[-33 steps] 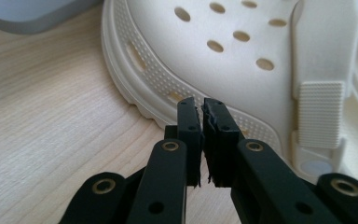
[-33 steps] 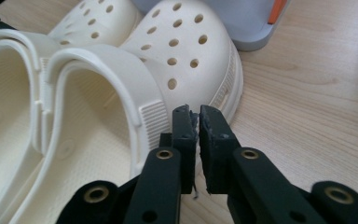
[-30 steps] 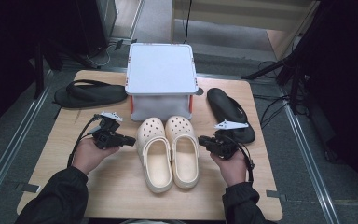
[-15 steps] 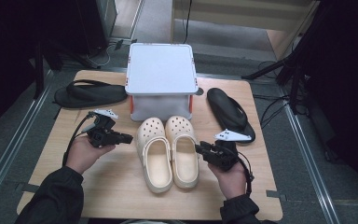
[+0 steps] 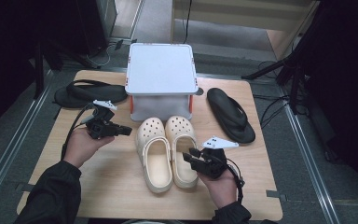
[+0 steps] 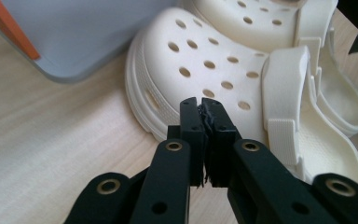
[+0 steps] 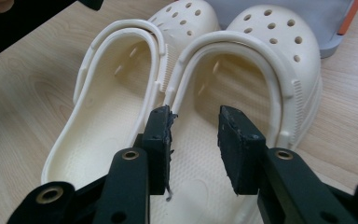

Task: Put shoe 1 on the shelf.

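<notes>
My left gripper (image 5: 126, 131) is pressed together on nothing beside the toe of the left clog (image 5: 153, 151), so if I push in like this it may just shove the pair toward the lidded box (image 5: 161, 70). My right gripper (image 5: 189, 155) has just been spreading and hangs over the right clog (image 5: 182, 147) with nothing pinched; a jaw could catch the inner rim and tip the clog. The clogs lie mid-table on pale wood (image 5: 112, 186), a black flip-flop at each side, dark floor around.
</notes>
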`<action>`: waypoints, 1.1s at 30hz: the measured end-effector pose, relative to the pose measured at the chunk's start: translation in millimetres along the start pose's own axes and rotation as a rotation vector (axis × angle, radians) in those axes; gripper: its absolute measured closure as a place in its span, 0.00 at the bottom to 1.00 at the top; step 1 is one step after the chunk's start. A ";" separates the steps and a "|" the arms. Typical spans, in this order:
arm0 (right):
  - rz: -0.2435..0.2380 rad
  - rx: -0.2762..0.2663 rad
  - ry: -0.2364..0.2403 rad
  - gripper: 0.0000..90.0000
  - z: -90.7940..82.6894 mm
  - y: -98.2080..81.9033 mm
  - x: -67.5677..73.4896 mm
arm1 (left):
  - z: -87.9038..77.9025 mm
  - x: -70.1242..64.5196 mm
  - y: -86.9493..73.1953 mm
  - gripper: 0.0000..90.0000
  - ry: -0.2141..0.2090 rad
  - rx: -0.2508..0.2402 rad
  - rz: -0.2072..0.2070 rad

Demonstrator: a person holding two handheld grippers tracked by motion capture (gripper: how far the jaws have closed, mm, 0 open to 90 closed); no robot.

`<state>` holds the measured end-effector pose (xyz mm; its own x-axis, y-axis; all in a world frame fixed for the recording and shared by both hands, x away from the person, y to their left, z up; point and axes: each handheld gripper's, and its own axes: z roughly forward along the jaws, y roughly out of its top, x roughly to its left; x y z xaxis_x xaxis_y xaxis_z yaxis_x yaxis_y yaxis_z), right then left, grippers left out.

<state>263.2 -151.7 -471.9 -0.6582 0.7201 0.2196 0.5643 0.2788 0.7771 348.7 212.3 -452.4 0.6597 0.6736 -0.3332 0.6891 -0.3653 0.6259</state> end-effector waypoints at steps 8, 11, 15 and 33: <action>0.005 0.015 0.017 0.71 7.0 1.2 7.8 | -16.2 10.0 24.7 1.00 0.021 -0.028 0.002; 0.003 0.022 0.018 0.69 10.3 1.3 9.8 | -20.6 12.8 34.8 1.00 0.026 -0.029 0.005; 0.006 0.031 0.011 0.68 13.9 0.9 11.9 | -28.0 15.6 54.7 1.00 0.033 -0.043 0.023; 0.006 0.045 0.002 0.67 19.8 6.5 14.4 | -26.8 35.0 117.7 1.00 0.089 -0.050 0.053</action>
<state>267.3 -126.9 -475.4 -0.6558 0.7206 0.2251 0.5897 0.3027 0.7488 444.9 210.0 -371.5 0.6643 0.7093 -0.2358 0.6362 -0.3709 0.6765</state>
